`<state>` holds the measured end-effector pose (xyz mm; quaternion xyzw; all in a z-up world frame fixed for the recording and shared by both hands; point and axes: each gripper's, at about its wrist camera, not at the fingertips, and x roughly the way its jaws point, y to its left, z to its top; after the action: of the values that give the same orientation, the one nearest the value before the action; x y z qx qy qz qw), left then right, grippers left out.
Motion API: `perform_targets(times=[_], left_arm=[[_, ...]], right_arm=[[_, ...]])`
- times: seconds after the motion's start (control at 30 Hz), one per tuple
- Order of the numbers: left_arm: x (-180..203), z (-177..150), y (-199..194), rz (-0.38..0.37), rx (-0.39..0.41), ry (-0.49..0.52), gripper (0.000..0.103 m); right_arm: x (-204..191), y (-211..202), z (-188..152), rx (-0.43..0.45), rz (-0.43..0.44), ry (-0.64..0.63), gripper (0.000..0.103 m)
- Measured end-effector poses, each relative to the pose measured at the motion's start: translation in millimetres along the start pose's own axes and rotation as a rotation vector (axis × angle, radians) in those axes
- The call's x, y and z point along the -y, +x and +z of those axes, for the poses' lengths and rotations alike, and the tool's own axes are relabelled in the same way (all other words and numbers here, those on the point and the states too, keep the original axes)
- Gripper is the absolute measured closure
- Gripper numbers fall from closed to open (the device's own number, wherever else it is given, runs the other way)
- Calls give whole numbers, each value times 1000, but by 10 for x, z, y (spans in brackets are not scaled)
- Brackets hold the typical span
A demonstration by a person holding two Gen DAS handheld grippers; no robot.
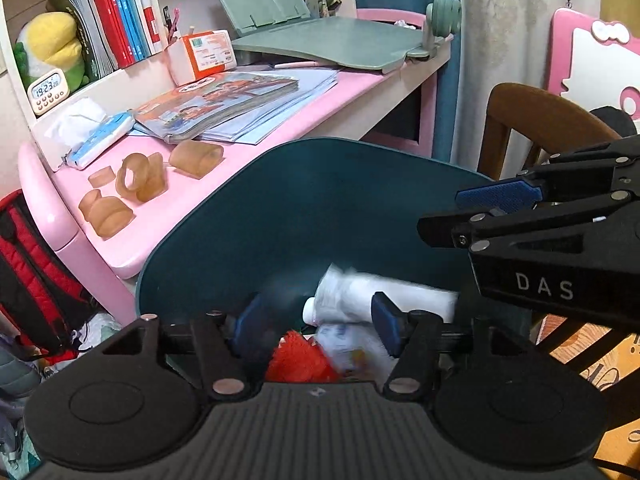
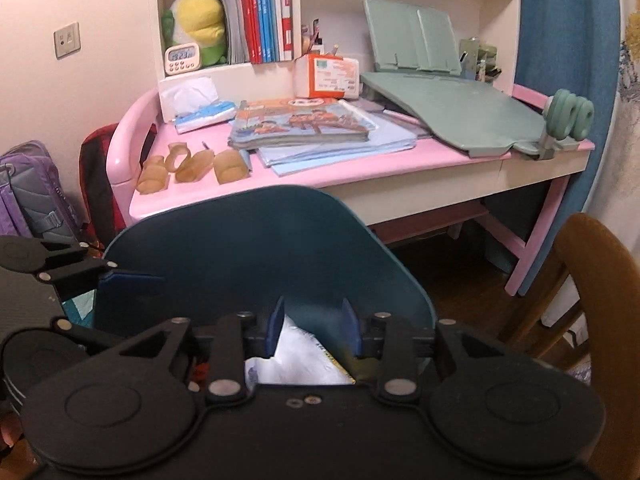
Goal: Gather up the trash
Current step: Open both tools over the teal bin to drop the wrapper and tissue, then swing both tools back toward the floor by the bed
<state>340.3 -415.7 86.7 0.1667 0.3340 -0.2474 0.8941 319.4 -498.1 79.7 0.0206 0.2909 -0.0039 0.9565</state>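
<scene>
A dark teal bin (image 1: 304,216) with its lid raised stands in front of the pink desk (image 1: 168,208); it also shows in the right wrist view (image 2: 256,248). My left gripper (image 1: 316,316) is open over the bin mouth. Below it lie a blurred white tube (image 1: 380,292), a crumpled white wrapper (image 1: 352,348) and a red fuzzy item (image 1: 300,360). My right gripper (image 2: 312,328) is open above a white wrapper (image 2: 296,360) in the bin; it enters the left wrist view (image 1: 480,216) from the right.
Several amber tape rolls (image 1: 132,188) lie on the desk's left end, beside a tissue pack (image 1: 96,140), books (image 1: 224,104) and a green reading stand (image 1: 332,40). A brown wooden chair (image 2: 592,300) stands right. A red backpack (image 1: 24,264) sits left.
</scene>
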Motion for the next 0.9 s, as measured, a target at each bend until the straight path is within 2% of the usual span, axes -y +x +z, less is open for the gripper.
perform_targets(times=[0.37,0.6,0.9], left_arm=[[-150,-133,-463,-47,50,-54,39],[-334,-284,-970,-44,102,-80,39],[-692,-623,-1630,9,153,-132,39]], right_arm=[[-206,-500,22,73,53,-24,64],[-494,-850,17,113,100,-54,63],[-1090,-1218,-71,157,183,-129,61]])
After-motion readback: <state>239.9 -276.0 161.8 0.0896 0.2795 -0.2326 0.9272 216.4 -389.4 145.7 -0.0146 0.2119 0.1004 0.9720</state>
